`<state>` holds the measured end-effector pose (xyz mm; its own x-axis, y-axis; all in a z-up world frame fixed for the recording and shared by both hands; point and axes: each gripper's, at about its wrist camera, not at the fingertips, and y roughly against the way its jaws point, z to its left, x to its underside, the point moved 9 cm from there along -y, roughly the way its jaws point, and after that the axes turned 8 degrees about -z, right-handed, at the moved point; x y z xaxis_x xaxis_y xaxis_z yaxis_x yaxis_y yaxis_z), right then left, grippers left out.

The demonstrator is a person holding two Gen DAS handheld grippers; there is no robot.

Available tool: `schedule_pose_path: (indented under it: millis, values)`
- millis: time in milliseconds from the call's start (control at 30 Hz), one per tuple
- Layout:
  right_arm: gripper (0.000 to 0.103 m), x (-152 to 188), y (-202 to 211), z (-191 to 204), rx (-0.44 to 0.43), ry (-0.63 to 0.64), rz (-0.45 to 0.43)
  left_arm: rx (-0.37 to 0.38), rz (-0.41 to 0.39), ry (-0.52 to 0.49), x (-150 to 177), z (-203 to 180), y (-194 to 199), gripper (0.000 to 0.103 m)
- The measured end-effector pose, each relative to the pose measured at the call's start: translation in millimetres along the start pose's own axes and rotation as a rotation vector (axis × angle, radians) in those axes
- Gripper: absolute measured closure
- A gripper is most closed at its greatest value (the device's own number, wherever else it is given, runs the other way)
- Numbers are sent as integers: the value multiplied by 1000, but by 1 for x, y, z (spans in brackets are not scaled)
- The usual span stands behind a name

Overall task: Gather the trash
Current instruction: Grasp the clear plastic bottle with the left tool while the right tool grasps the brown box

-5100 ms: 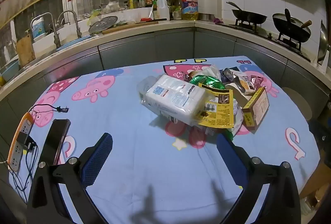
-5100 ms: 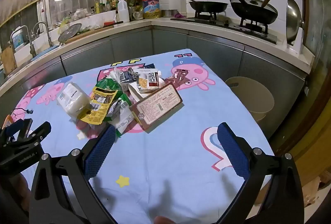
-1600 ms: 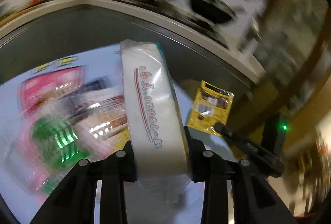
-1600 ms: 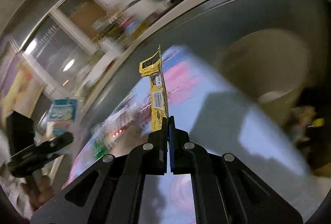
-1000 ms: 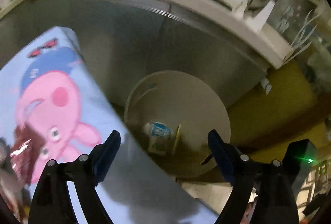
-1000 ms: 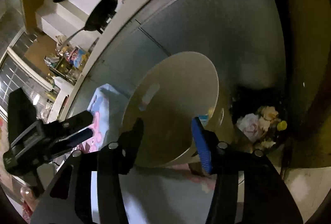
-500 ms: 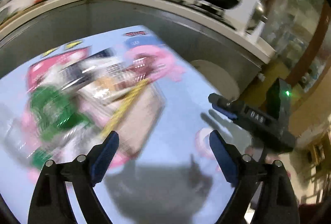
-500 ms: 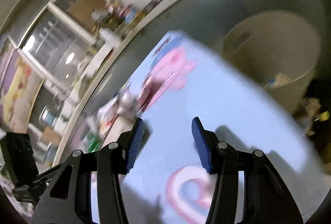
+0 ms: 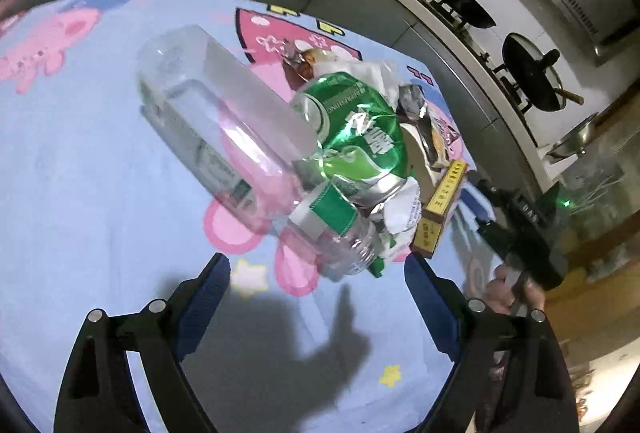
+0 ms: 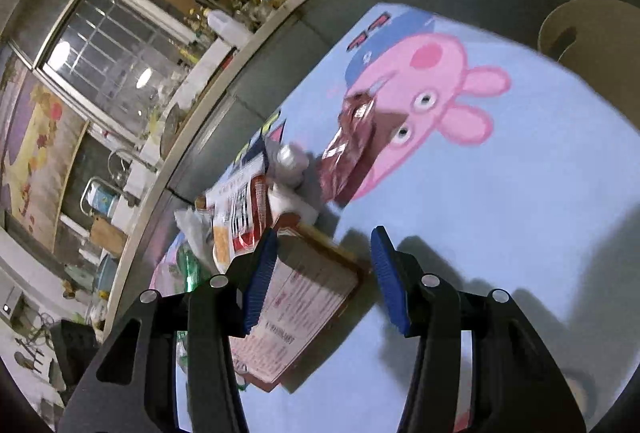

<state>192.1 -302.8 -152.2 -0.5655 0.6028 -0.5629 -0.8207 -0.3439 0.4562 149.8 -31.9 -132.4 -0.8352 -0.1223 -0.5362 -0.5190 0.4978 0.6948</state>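
Only a slice of the beige trash bin (image 10: 592, 33) shows, at the upper right edge of the right wrist view beyond the table's corner, and its inside is out of sight. Nearer, the trash lies heaped on the blue cartoon-pig tablecloth (image 9: 80, 193): a clear plastic box (image 9: 224, 121) lies tilted against a crumpled green foil bag (image 9: 360, 137), a clear plastic bottle (image 9: 340, 245) with a green label lies on its side at the front of the heap, and a flat brown-and-yellow carton (image 9: 440, 209) leans at the heap's right side. The left gripper (image 9: 316, 281) hovers just short of the bottle with its blue pads spread wide and nothing between them. The right gripper (image 10: 324, 273) stands about half open over the far corner of that same carton (image 10: 304, 297); its left pad overlaps the carton's edge, but whether it touches cannot be told, and nothing is clamped. Beyond it a dark red foil wrapper (image 10: 348, 149) lies on the printed pig. A person's hand (image 9: 516, 289) grips the right gripper's handle.
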Motion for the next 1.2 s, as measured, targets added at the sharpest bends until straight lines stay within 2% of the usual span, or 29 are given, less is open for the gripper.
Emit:
schedule_pose_path:
  millis: [133, 233, 267, 333, 433, 500, 533, 567, 700, 800, 900, 933, 967, 1033, 1133, 1200]
  values:
    - [54, 28, 6, 13, -16, 36, 51, -29, 6, 13, -7, 1, -20, 15]
    - [54, 56, 9, 26, -15, 99, 110, -38, 41, 80, -9, 7, -39, 15]
    - [54, 63, 12, 29, -1, 124, 113, -35, 35, 92, -10, 10, -40, 11]
    - [54, 70, 16, 32, 11, 143, 110, -54, 6, 98, -15, 12, -42, 12]
    - [51, 73, 23, 32, 30, 144, 94, -86, -16, 110, -18, 25, -40, 24]
    - [42, 76, 28, 29, 41, 123, 82, -73, -18, 115, -17, 31, -38, 30]
    - [41, 78, 30, 27, 41, 109, 81, -74, -19, 113, -16, 34, -35, 48]
    - [40, 79, 31, 25, 35, 85, 87, -70, -16, 108, -15, 35, -33, 56]
    - [33, 89, 29, 29, 23, 57, 115, -94, -18, 105, -12, 51, -22, 62]
    - [26, 94, 21, 39, 38, 74, 125, -132, -39, 103, -10, 69, -8, 62]
    - [21, 93, 12, 51, 70, 95, 107, -135, -47, 140, -10, 79, 3, 62]
    - [18, 93, 10, 53, 83, 100, 102, -136, -54, 142, -12, 81, 6, 56]
    - [15, 93, 6, 57, 102, 104, 98, -134, -63, 139, -13, 80, 9, 42]
    - [13, 96, -2, 63, 126, 112, 104, -149, -103, 121, -19, 77, 16, 24]
    - [14, 101, -9, 70, 180, 186, 104, -175, -118, 70, -26, 70, 11, 23]
    - [24, 105, -7, 73, 177, 218, 103, -212, -105, 49, -28, 72, 2, 23]
